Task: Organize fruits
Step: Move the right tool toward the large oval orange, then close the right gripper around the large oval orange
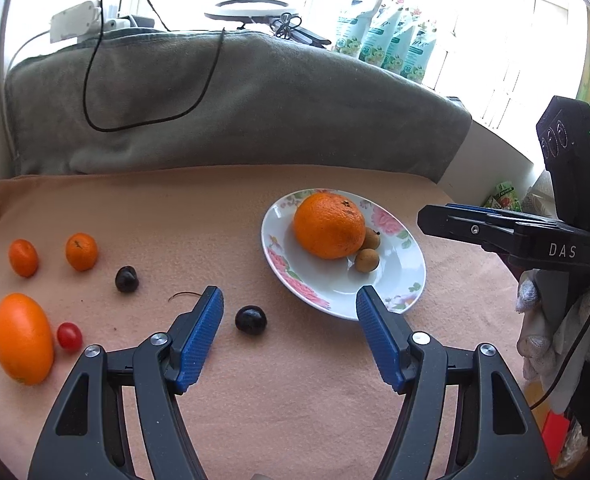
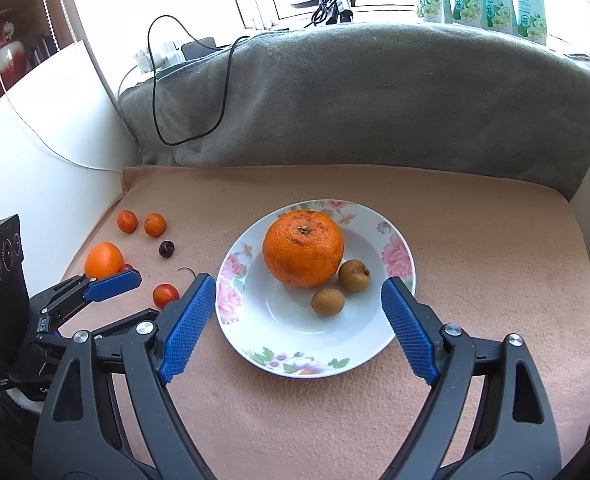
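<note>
Blanket (image 2: 335,420), peach-coloured, covers the work surface; a grey blanket (image 2: 375,100) is bunched along its far edge with a black cable (image 2: 223,92) looped over it.

Left gripper (image 1: 289,306): jaws apart, nothing between the blue pads, held above the blanket near the front edge. A dark cherry (image 1: 250,319) lies on the blanket below the gap, closer to the left finger, not touched. In the right wrist view this gripper comes in from the left edge.

Right gripper (image 2: 299,292): jaws wide apart, empty, held over the near half of the plate. A gloved hand (image 1: 543,336) holds it at the right side of the left wrist view.

Floral plate (image 2: 375,352), white with pink flowers on the rim, sits right of centre on the blanket. In it: one large orange (image 2: 303,249) toward the far side, and two small brown longans (image 2: 354,275), (image 2: 327,301) just beside it on the near right.

Left part of the blanket, loose fruit, well apart from the plate: one oval orange (image 1: 22,338) near the left edge, a cherry tomato (image 1: 69,336) just beside it; two small tangerines (image 1: 23,257), (image 1: 81,251) farther back; a second dark cherry (image 1: 126,279) between the tangerines and the left gripper. A second cherry tomato (image 2: 165,295) shows in the right wrist view only, just left of the right gripper's left finger. A thin loose stem (image 1: 183,295) lies by the left gripper's left fingertip.
</note>
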A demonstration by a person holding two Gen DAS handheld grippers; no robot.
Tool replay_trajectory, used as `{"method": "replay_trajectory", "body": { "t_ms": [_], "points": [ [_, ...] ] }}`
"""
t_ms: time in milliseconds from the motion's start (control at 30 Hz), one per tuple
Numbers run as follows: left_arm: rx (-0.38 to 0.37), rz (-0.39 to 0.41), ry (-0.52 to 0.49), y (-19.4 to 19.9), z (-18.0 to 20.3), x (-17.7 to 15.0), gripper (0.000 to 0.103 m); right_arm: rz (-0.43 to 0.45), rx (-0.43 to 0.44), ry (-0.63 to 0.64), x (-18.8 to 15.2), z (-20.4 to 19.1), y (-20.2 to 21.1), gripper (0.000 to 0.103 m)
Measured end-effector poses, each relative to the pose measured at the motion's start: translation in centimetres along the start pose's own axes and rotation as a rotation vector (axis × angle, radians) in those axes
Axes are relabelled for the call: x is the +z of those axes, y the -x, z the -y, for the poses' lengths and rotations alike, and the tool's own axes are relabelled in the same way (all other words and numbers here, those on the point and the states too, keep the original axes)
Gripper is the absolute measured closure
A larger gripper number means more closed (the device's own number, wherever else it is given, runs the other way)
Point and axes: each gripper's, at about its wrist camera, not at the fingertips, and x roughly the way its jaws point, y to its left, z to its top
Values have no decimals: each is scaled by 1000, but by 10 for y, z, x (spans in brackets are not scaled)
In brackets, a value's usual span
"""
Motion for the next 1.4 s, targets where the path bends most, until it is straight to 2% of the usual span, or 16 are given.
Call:
{"method": "replay_trajectory", "body": {
  "t_ms": [233, 333, 967, 1100, 1400],
  "points": [
    [36, 20, 60, 20, -31, -4, 34, -8, 51, 9, 3, -25, -5, 15],
    [57, 31, 81, 30, -46, -6, 34, -13, 88, 0, 6, -36, -9, 6],
    [219, 37, 233, 77, -151, -39, 34, -121, 271, 95, 26, -135, -79, 6],
    [227, 29, 266, 79, -168, -47, 34, -150, 293, 117, 29, -152, -95, 6],
    [177, 19, 330, 75, -191, -60, 34, -225, 373, 123, 34, -185, -126, 6]
  ]
}}
